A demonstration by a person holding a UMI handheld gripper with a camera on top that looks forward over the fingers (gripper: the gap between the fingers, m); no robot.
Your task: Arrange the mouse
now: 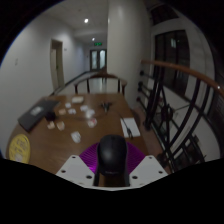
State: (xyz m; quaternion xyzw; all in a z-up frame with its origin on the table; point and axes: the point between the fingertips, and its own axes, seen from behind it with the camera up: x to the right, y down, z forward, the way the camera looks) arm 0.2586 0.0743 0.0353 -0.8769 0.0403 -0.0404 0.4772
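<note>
A black computer mouse [112, 155] sits between my gripper's fingers [112, 160], with the purple pads [93, 155] pressed against both its sides. It is held up above the near end of a long brown wooden table [60, 140]. The mouse hides the gap between the fingers.
On the table lie a dark laptop or folder [35, 115], several small white items [75, 112], a white cup [75, 137], a yellow disc [20, 148] and a paper with a pen [130, 127]. Chairs [100, 85] stand at the far end. A railing [185, 105] runs to the right.
</note>
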